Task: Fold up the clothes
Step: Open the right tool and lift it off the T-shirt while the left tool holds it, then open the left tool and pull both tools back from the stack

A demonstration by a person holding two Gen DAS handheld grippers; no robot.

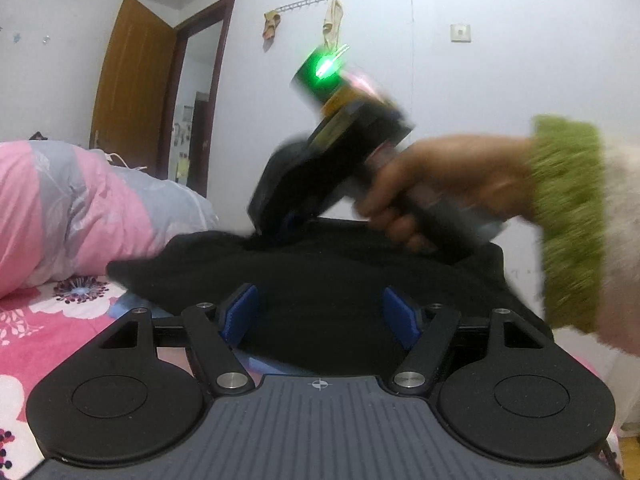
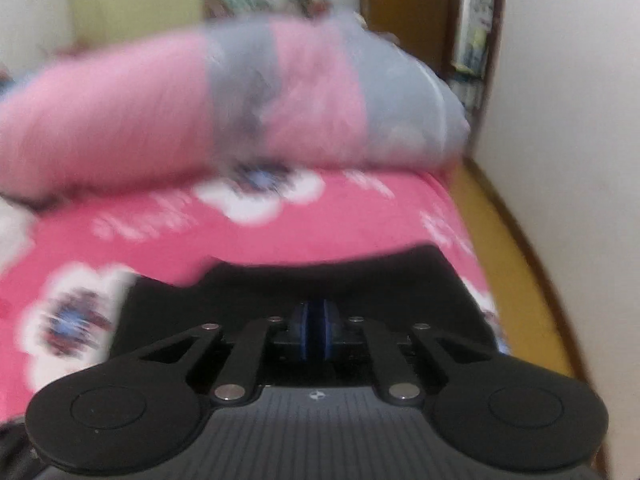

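Left gripper [image 1: 320, 314] fingers apart, black garment [image 1: 320, 276] between them at lower centre on the floral bedsheet [image 1: 40, 320]. Right gripper [image 2: 315, 338] fingers together; whether on cloth, can't tell. Soft, light, limp: grab edges or corners.

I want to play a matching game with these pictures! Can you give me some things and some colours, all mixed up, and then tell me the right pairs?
Things:
1. garment
2. bedsheet
3. sleeve cuff
4. door

Colours:
A. green
B. brown
C. black
D. pink with white flowers

Pairs: 1-C, 2-D, 3-A, 4-B
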